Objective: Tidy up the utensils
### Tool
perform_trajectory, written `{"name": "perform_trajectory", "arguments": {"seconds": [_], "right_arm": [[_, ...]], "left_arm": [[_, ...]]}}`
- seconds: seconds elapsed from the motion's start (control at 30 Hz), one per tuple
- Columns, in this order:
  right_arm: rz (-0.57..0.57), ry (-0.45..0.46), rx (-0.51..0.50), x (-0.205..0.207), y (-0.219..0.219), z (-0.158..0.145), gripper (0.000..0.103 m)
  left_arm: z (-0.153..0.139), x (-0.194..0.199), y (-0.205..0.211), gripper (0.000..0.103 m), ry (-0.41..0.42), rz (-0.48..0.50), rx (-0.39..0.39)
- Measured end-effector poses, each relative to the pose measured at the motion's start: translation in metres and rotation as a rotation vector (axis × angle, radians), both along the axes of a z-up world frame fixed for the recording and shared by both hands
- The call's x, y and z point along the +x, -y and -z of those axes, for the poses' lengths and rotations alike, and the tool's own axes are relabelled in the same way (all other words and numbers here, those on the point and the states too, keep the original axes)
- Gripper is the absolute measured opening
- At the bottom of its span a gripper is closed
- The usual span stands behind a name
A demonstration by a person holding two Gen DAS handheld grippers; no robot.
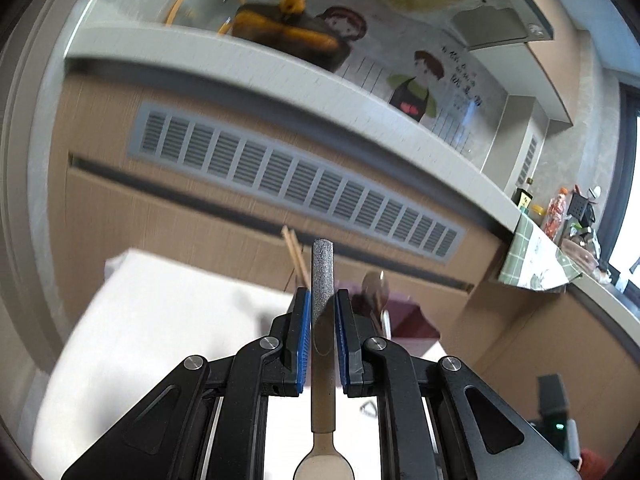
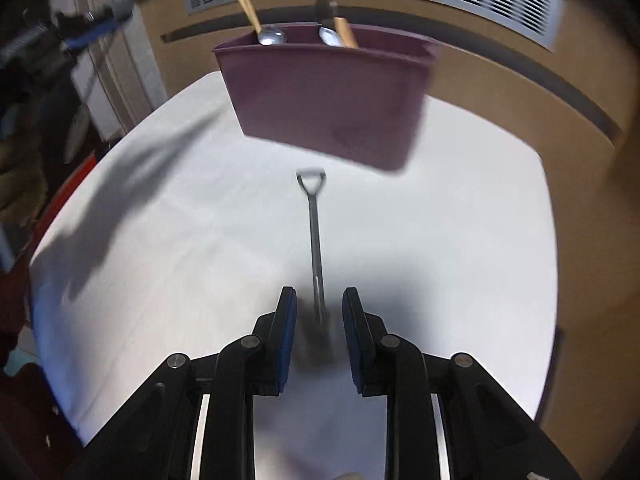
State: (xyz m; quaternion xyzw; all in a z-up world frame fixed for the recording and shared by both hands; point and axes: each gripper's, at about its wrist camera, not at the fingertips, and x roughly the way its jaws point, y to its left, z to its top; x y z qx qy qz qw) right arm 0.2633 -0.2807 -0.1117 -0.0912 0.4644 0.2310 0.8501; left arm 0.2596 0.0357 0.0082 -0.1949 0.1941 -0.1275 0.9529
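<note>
Shovel-handled utensil point(image 2: 316, 248), thin, stiff and slippery, lies mid-frame on the white table point(image 2: 460, 240), right gripper point(image 2: 319, 312) open astride its shaft, left gripper point(image 1: 323, 312) clamping a spoon point(image 1: 323, 280).

1. Both views fisheye: heavy barrel bend at edges, dark vignette corners; vent grille point(image 1: 296, 176) bows.
2. Left view: daylight from window point(image 1: 626, 256) at far right, blown out white. Bg motion-smeared, gripper hardware sharp.
3. White tablecloth point(image 2: 460, 240) bright, near clipped, little texture.
4. Right view: soft dark shadows on the cloth at left & under fingers; left edge dim.
5. Purple bin point(image 2: 328, 100) & shovel-shaped utensil point(image 2: 315, 240) blurred, edges ghosted.
</note>
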Motion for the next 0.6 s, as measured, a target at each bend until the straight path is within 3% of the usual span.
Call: {"name": "perform_trajectory", "arguments": {"seconds": [0.13, 0.17, 0.23, 0.33, 0.43, 0.53, 0.57, 0.6], "right_arm": [[0.1, -0.043, 0.009, -0.033, 0.028, 0.019, 0.023], [0.115, -0.001, 0.045, -0.041, 0.033, 0.018, 0.023], [0.126, 0.02, 0.097, -0.045, 0.035, 0.02, 0.032], [0.085, 0.051, 0.097, -0.035, 0.022, 0.022, 0.045], [0.058, 0.112, -0.011, -0.029, -0.001, 0.023, 0.045], [0.057, 0.126, -0.024, -0.023, -0.002, 0.021, 0.045], [0.061, 0.126, -0.022, -0.023, -0.001, 0.021, 0.043], [0.064, 0.129, -0.024, -0.023, -0.001, 0.02, 0.033]], "left_arm": [[0.016, -0.002, -0.001, 0.012, -0.059, 0.007, -0.039], [0.018, -0.003, 0.0, 0.012, -0.073, 0.008, -0.047], [0.021, -0.004, 0.002, 0.012, -0.092, 0.008, -0.062], [0.018, -0.012, 0.008, 0.012, -0.098, 0.007, -0.051], [0.01, -0.027, 0.01, 0.012, -0.085, 0.0, -0.027], [0.003, -0.04, 0.007, 0.012, -0.069, -0.018, -0.008], [0.002, -0.043, 0.005, 0.012, -0.065, -0.023, -0.008], [0.001, -0.046, 0.004, 0.012, -0.062, -0.026, -0.008]]}}
